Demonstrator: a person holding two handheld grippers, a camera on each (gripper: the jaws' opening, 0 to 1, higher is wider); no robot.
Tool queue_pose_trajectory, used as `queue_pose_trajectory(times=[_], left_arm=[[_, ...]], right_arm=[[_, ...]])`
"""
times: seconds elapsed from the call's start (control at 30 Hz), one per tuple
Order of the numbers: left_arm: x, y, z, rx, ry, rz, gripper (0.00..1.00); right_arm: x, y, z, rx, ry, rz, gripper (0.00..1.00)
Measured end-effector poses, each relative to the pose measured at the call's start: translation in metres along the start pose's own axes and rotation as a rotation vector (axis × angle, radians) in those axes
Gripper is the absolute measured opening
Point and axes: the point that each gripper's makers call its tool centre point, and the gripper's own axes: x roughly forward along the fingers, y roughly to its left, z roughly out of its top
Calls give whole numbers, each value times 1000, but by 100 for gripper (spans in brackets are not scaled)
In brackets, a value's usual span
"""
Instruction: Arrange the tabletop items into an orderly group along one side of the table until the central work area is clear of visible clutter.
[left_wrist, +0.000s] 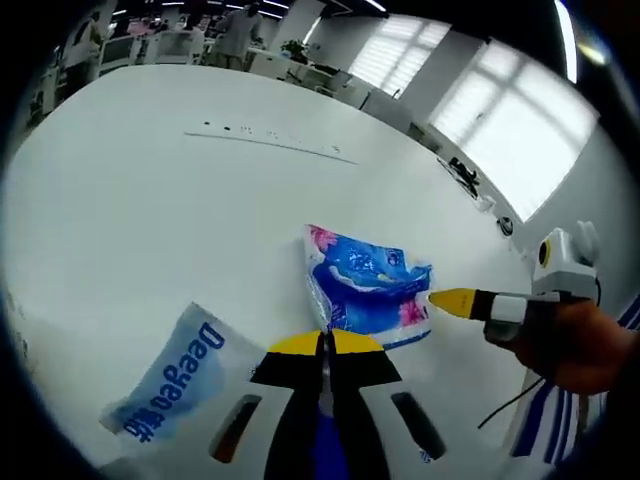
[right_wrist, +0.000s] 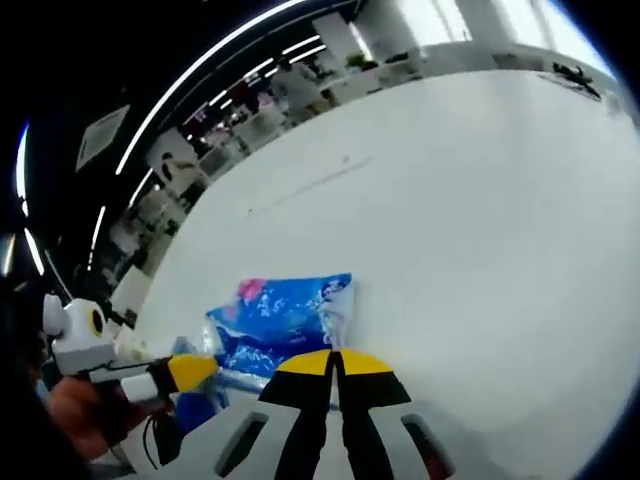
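Note:
A blue tissue pack with pink flowers (left_wrist: 365, 285) lies on the white table (left_wrist: 150, 200). My left gripper (left_wrist: 325, 342) has its yellow-tipped jaws shut, and the tips touch the pack's near edge. A pale blue "Deeyeo" pack (left_wrist: 165, 385) lies just left of that gripper. My right gripper (left_wrist: 452, 302), held by a hand (left_wrist: 580, 345), comes in from the right with its tip against the pack's right corner. In the right gripper view the flowered pack (right_wrist: 280, 315) lies just beyond my shut right gripper (right_wrist: 335, 362), with the left gripper (right_wrist: 190, 370) at its left end. Whether either gripper pinches the wrapper is unclear.
The white table (right_wrist: 480, 220) stretches far ahead, with a thin line of small dark marks (left_wrist: 270, 138) across its far part. Desks, people and bright windows (left_wrist: 520, 130) stand beyond the far edge. A cable (left_wrist: 505, 405) hangs below the hand.

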Motion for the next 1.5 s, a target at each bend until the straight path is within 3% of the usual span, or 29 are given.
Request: queue_pose_trajectory(times=[0.3, 0.5, 0.73, 0.93, 1.17, 1.43, 1.5], left_arm=[[0, -12, -14, 26, 23, -15, 0], [-3, -17, -14, 31, 21, -19, 0], [-8, -21, -21, 39, 26, -14, 0], [-13, -22, -14, 52, -1, -35, 5], [-34, -15, -13, 70, -24, -6, 13], [-64, -5, -18, 64, -62, 27, 16], [-70, 2, -15, 74, -74, 47, 17]], right_arm=[[-1, -7, 2, -16, 0, -7, 0], [-5, -11, -2, -5, 0, -13, 0], [-9, -7, -7, -12, 1, -15, 0], [-17, -3, -8, -14, 3, -15, 7], [-34, -1, -17, -4, -14, -21, 16], [-57, 2, -27, -1, -43, -13, 16], [-66, -2, -28, -35, -61, -38, 13]])
